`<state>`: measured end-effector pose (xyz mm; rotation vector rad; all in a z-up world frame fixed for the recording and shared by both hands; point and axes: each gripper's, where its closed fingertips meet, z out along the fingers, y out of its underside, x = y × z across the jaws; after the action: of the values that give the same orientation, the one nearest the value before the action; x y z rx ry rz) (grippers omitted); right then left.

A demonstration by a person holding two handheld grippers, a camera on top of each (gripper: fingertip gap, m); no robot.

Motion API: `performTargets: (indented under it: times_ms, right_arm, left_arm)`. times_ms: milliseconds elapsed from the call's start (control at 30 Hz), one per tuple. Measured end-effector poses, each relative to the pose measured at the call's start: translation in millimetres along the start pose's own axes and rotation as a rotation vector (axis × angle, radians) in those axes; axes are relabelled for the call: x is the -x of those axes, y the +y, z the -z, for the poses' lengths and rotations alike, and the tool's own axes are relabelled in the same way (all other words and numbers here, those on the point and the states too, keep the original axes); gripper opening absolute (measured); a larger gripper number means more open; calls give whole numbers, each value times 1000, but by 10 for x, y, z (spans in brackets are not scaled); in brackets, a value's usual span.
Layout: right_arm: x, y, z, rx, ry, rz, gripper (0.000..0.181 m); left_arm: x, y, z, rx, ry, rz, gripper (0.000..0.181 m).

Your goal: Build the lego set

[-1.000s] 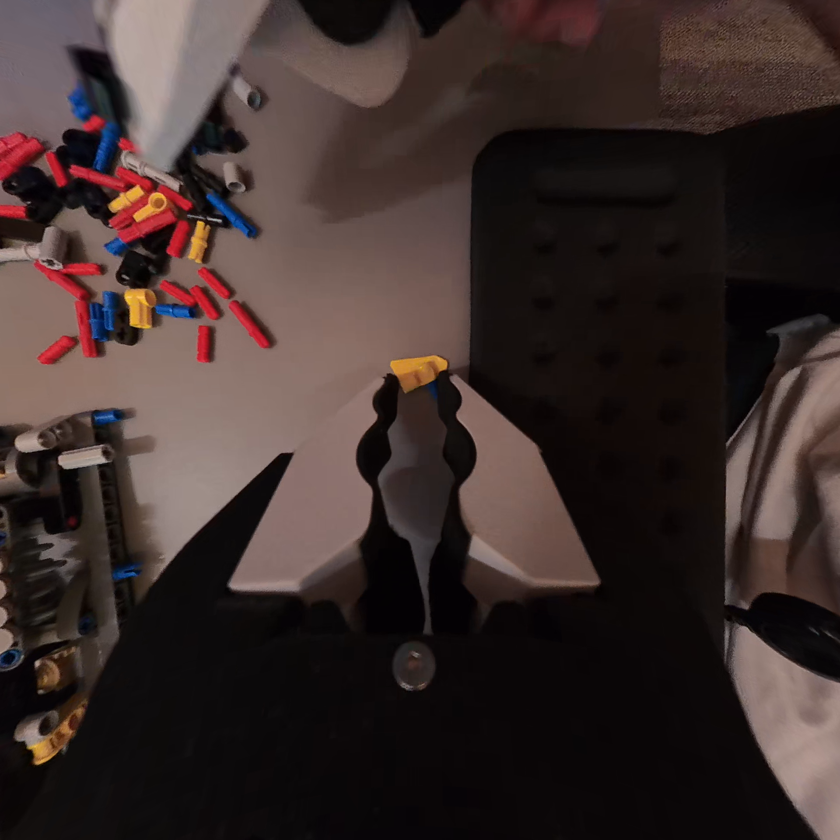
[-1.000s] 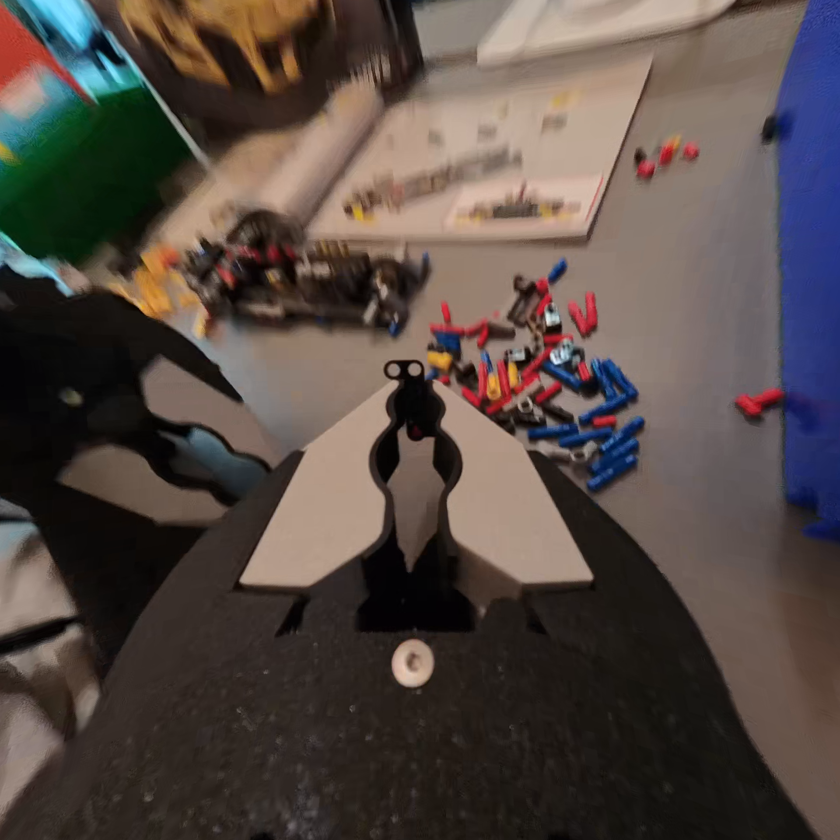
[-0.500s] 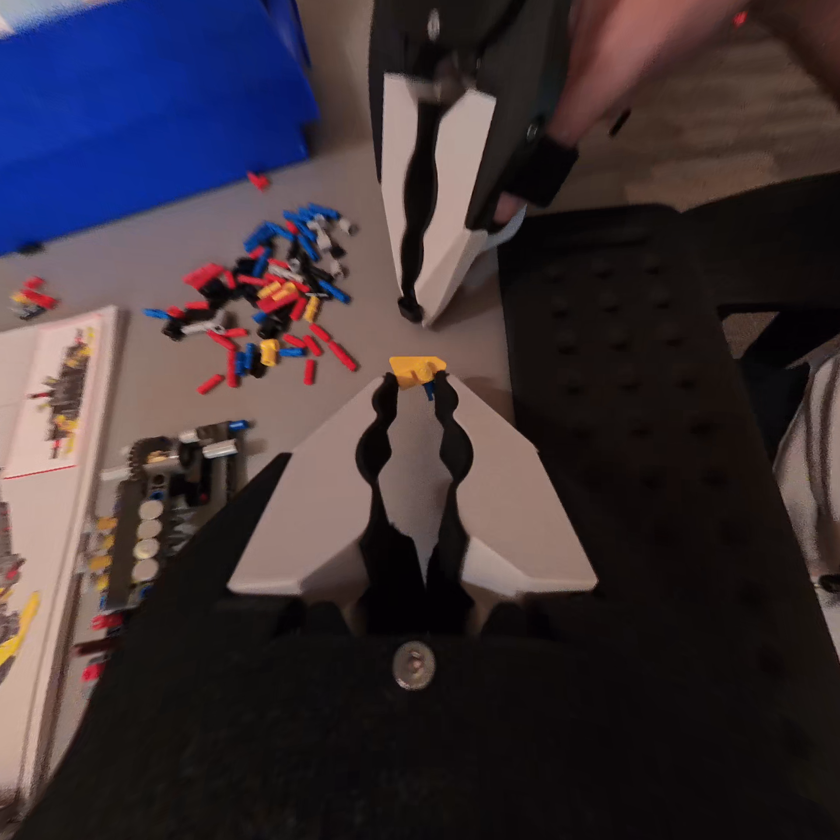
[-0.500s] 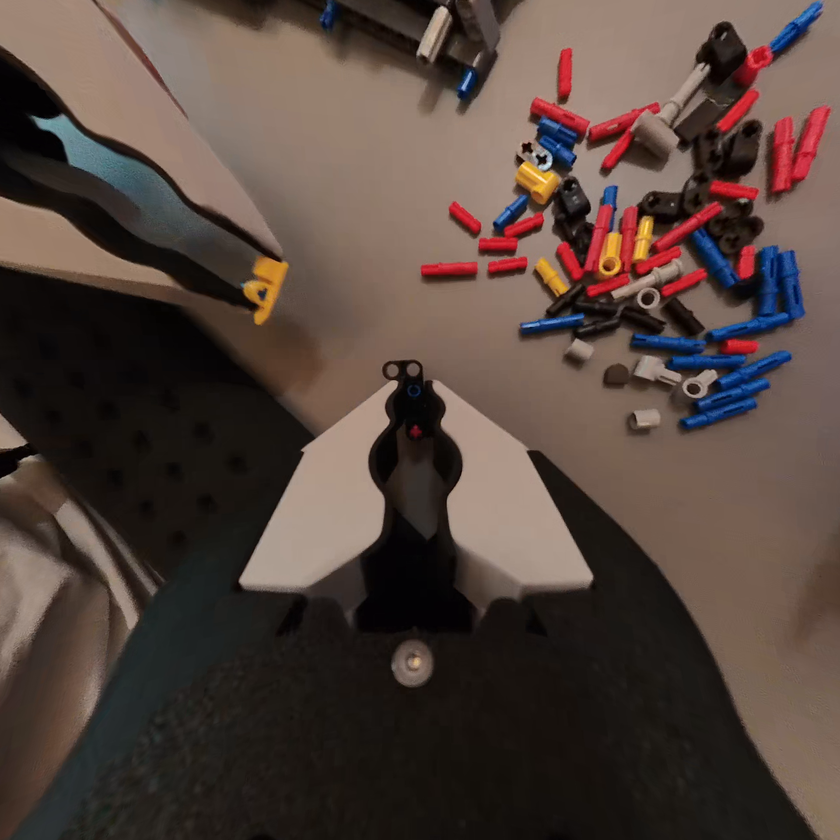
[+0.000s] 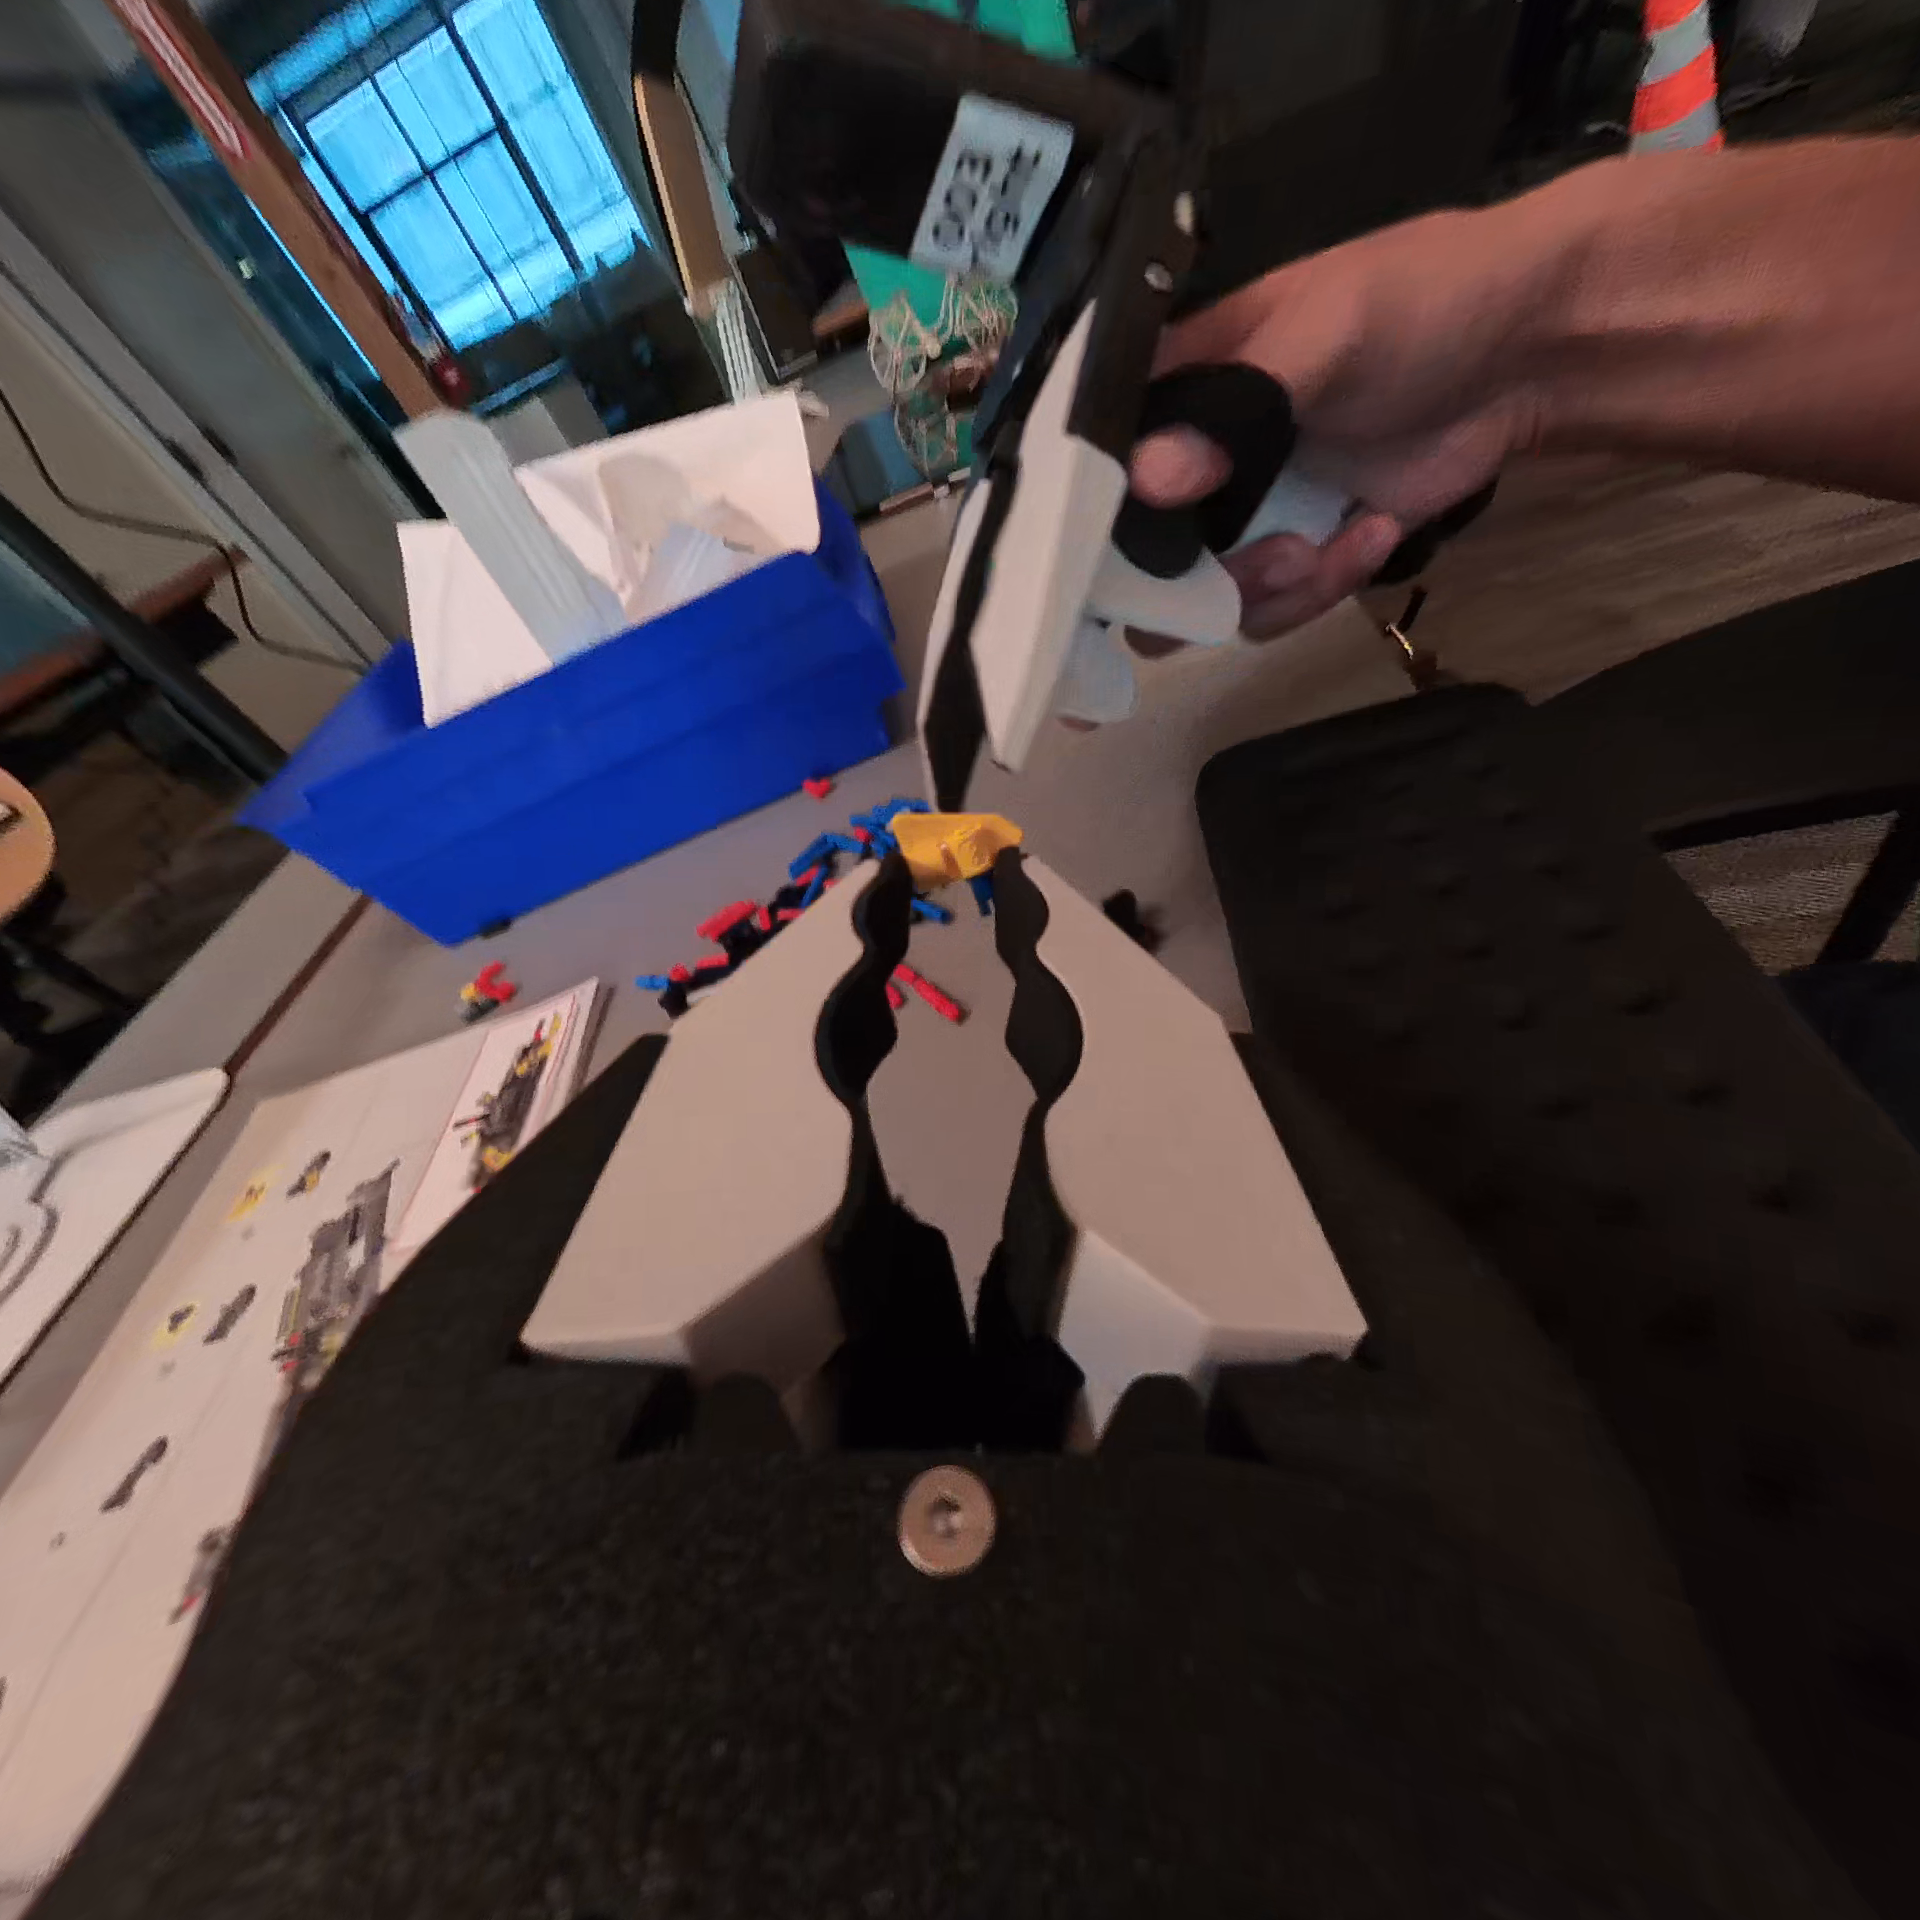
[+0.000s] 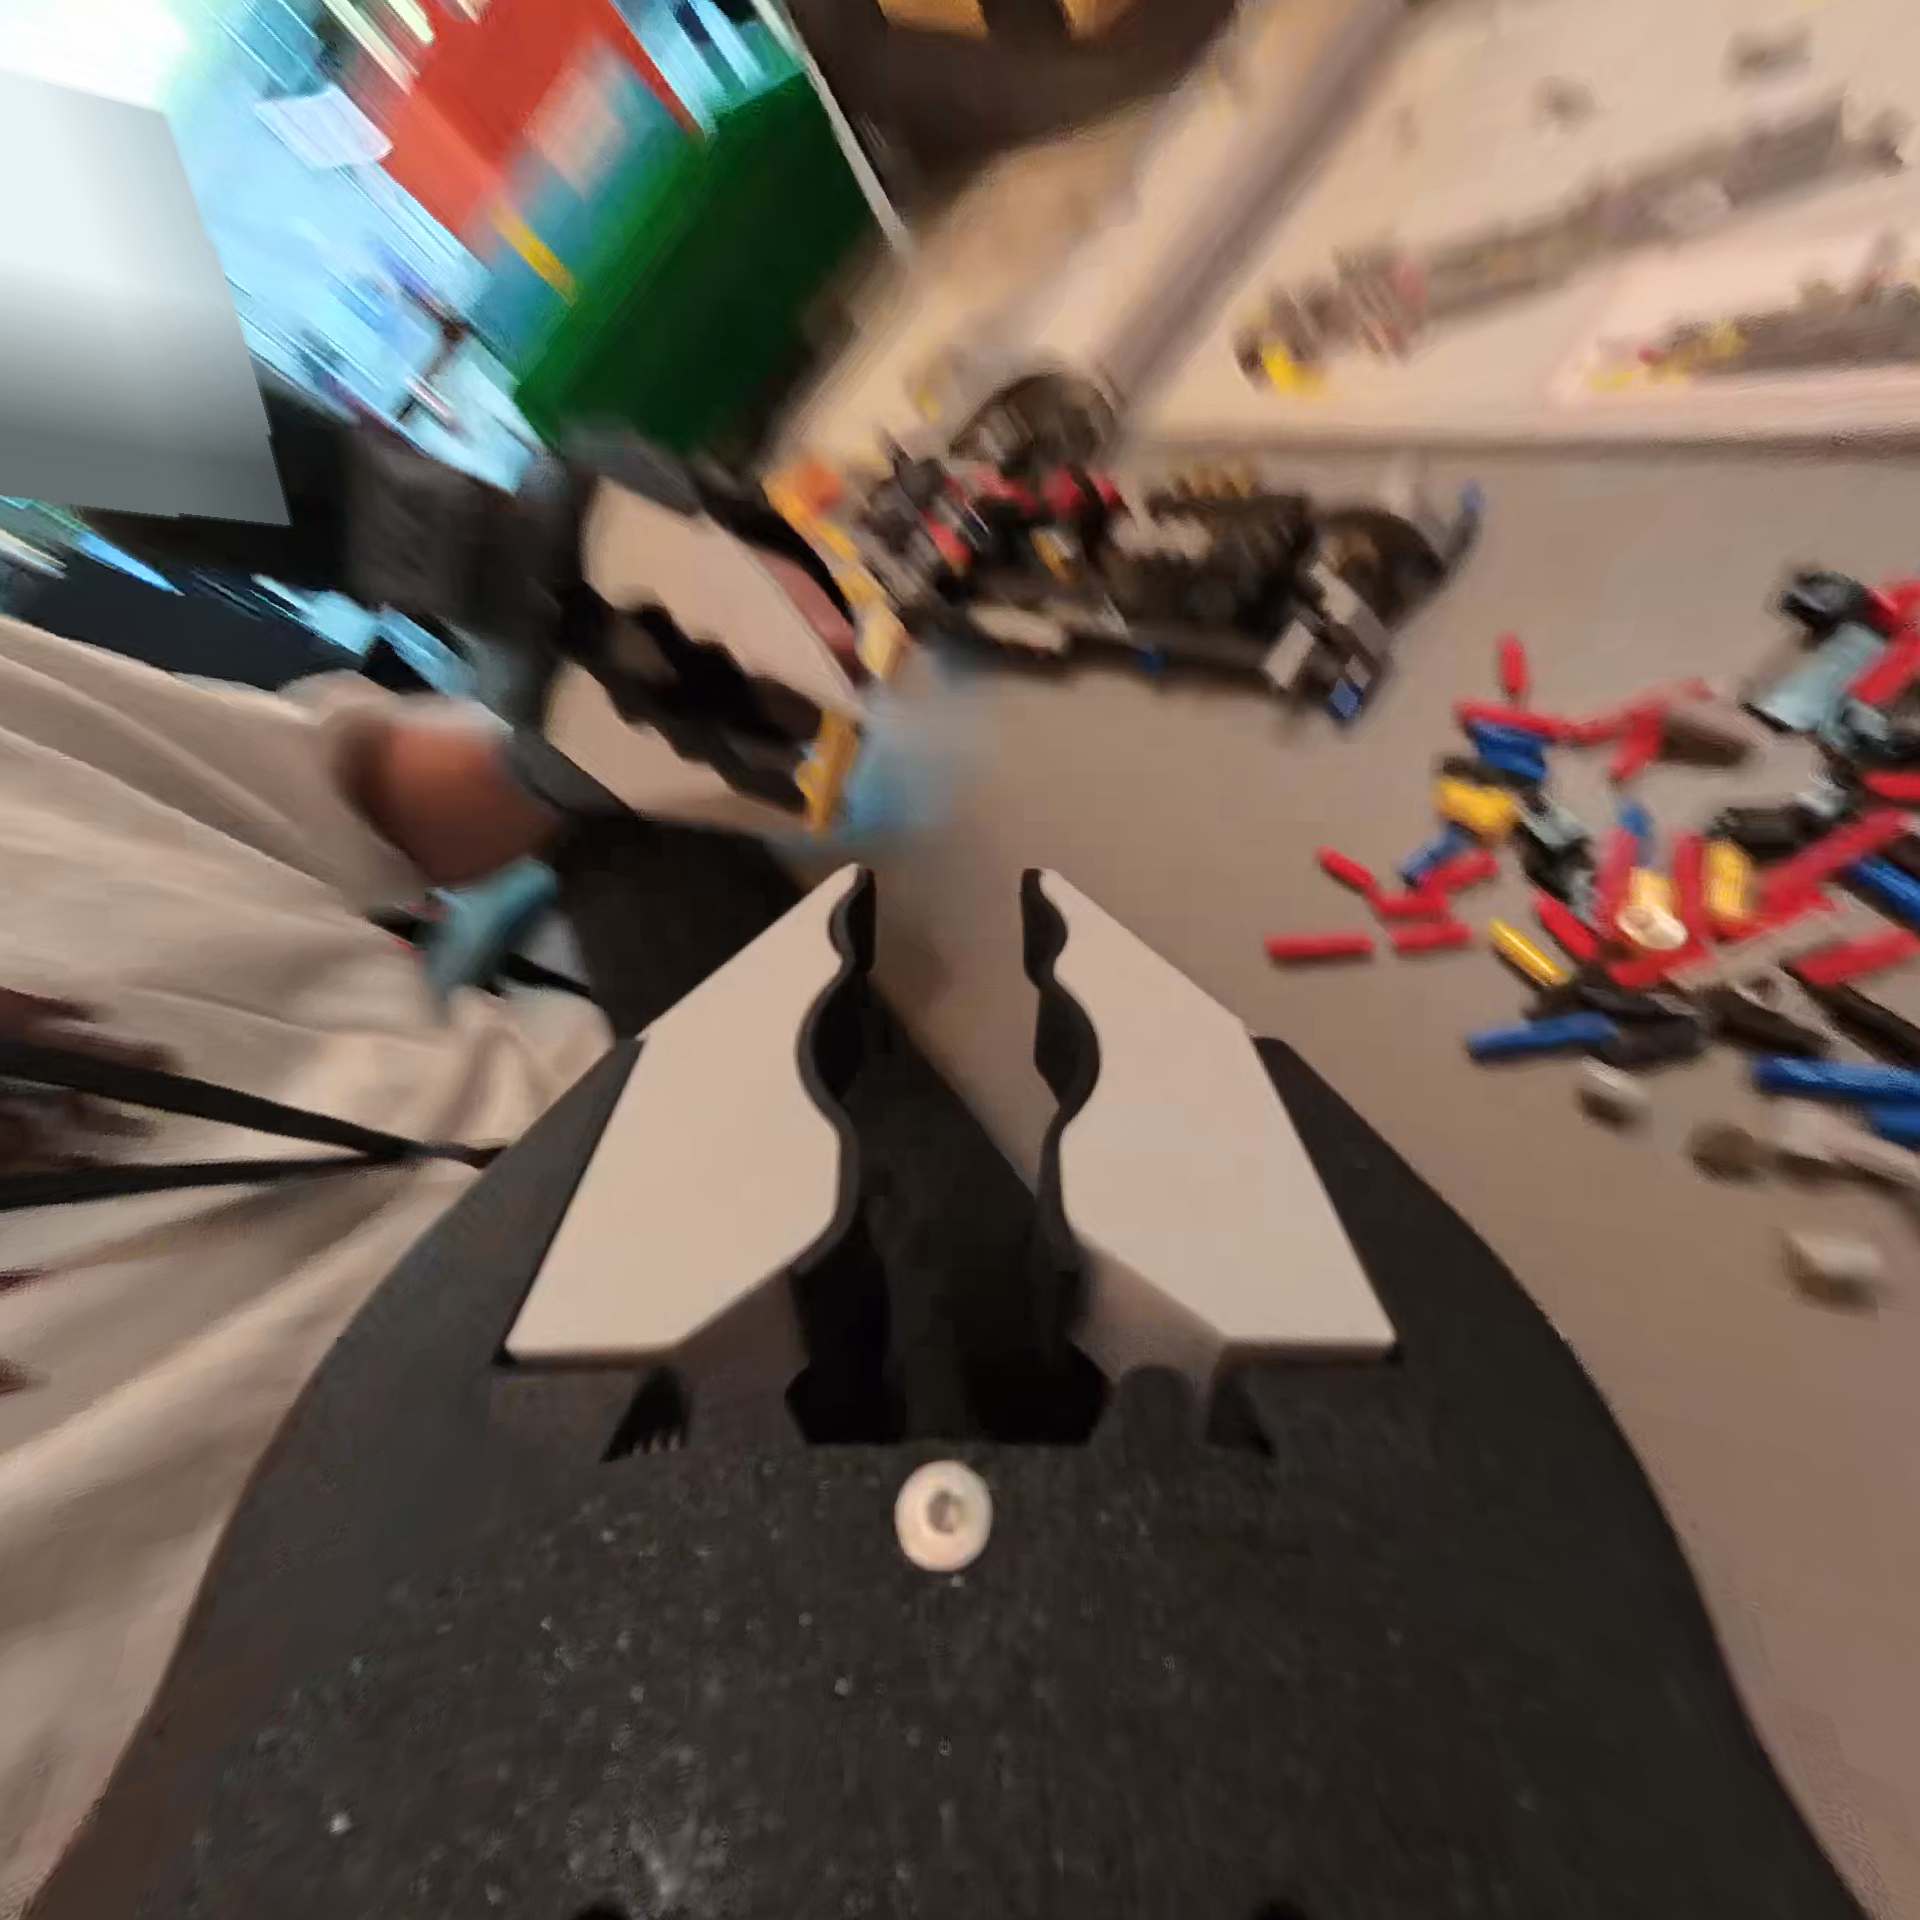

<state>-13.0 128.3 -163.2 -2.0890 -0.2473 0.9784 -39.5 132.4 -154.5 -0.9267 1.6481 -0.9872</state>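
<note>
My left gripper [image 5: 951, 864] is shut on a small yellow Lego piece [image 5: 956, 842] and holds it above the grey table; a blue pin [image 5: 982, 891] pokes out under it. My right gripper [image 6: 945, 883] is open with nothing between its fingers. In the left wrist view the right gripper [image 5: 948, 774] is held by a hand, its tips pointing down just above the yellow piece. In the blurred right wrist view the left gripper [image 6: 821, 774] sits up and left with the yellow piece [image 6: 834, 764].
A pile of red, blue, yellow and black pieces [image 6: 1662, 894] lies on the table [image 6: 1195, 831], also in the left wrist view [image 5: 800, 920]. A part-built model [image 6: 1143, 561], an instruction booklet [image 5: 312, 1195], a blue bin [image 5: 582, 748] and a black chair [image 5: 1507, 1039] surround it. My left and right fingertips are right by each other.
My right gripper has opened; the small black piece it held no longer shows at its tips. Its tips have come close above the yellow piece. Both cameras have tilted up towards the room.
</note>
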Motion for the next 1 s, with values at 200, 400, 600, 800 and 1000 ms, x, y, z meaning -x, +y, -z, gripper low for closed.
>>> performTargets:
  times_ms: [200,400,600,800,1000]
  right_arm:
    - [389,-122,-82,-111,-488,-344,45]
    - [769,-237,-127,-151,-705,-361,35]
    - [833,-331,-125,-202,-804,-413,20]
    - [608,-276,-214,-193,-587,-372,12]
    - [107,-223,-291,-147,88,87,12]
  left_arm:
    - [4,-218,74,-130,-38,-66,15]
    - [13,-392,172,-251,-24,-44,15]
    - [-24,-499,227,-311,-2,-22,15]
    - [9,-295,136,-152,-40,-28,15]
    - [122,13,74,10,-20,189,19]
